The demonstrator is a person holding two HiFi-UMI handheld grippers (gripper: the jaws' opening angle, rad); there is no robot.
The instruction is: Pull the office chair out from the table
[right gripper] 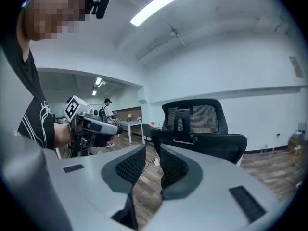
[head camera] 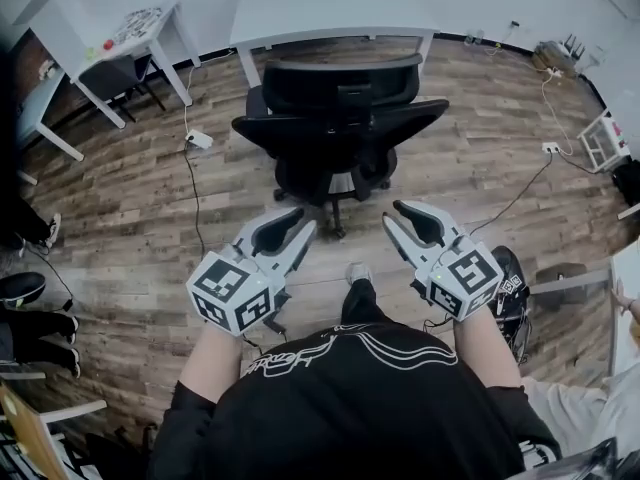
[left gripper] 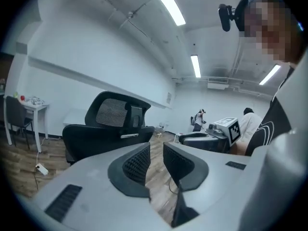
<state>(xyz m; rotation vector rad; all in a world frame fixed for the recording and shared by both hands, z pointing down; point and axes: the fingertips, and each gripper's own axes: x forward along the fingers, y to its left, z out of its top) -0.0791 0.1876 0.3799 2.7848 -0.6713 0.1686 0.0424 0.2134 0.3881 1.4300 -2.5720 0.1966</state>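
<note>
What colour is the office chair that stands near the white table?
The office chair is black; the head view shows it best.

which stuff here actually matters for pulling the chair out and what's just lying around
For the job:
- office chair
- white table beyond it
- left gripper and right gripper, both short of the chair, nothing between their fingers

Just lying about:
- power strip on the floor
- cluttered side table, far left
- dark chair under it
- white rack, far right
</note>
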